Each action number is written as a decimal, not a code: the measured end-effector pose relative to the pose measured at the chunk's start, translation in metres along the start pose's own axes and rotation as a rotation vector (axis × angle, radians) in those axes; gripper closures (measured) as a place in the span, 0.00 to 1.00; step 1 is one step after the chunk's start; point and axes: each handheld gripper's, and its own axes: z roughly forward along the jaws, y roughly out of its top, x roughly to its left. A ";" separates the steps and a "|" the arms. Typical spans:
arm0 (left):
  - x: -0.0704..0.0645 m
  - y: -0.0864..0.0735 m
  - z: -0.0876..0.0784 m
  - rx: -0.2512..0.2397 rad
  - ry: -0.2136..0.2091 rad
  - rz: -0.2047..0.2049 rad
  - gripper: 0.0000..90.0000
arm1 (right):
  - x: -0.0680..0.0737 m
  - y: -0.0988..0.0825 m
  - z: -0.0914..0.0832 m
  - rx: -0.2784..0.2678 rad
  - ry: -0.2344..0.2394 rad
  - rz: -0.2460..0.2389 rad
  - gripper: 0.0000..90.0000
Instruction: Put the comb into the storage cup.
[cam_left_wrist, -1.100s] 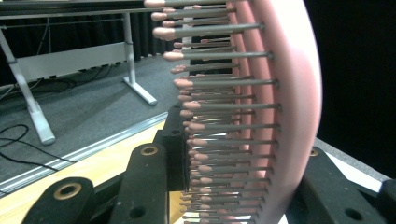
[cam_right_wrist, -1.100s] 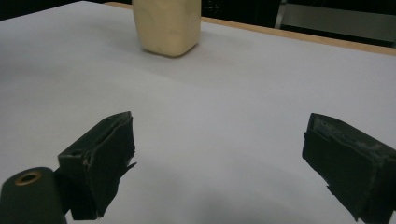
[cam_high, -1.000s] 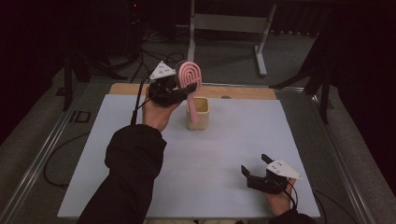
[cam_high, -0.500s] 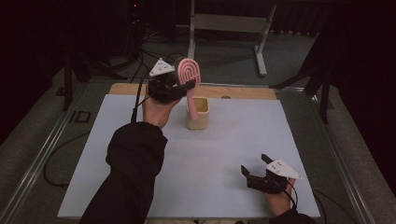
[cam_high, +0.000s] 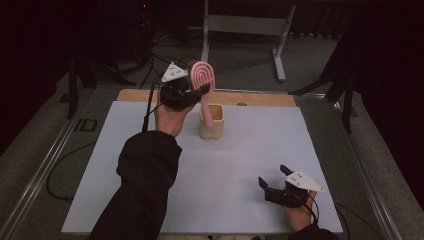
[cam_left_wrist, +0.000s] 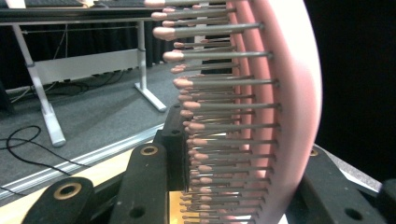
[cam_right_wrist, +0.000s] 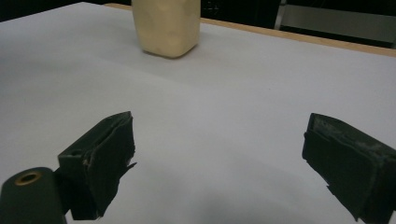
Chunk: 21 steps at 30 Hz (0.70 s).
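Pink hairbrush (cam_high: 203, 82) is held upright by left gripper (cam_high: 192, 92), fingers clamped across the brush head, handle end resting inside cream cup (cam_high: 211, 121) at far side of desk (cam_high: 235, 165). In left gripper view the bristles (cam_left_wrist: 219, 107) are seen pressed vs one finger, smooth back vs the other. Judged light, stiff plastic; pins flex, so grip is springy and twist is likely. Handle/neck is judged a firmer hold than the head. Cup looks light, easily tipped. Right gripper (cam_high: 272, 181) is parked near desk front, fingers wide, nothing held
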 end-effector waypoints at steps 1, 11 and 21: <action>0.000 0.000 0.000 -0.001 0.002 -0.001 0.72 | 0.000 0.000 0.000 0.000 0.000 0.000 0.10; 0.002 0.000 0.001 -0.011 0.026 -0.007 0.72 | 0.000 0.000 0.000 0.005 0.004 0.003 0.10; 0.004 0.000 0.004 -0.016 0.047 -0.021 0.72 | 0.000 0.000 0.000 -0.001 0.006 0.006 0.10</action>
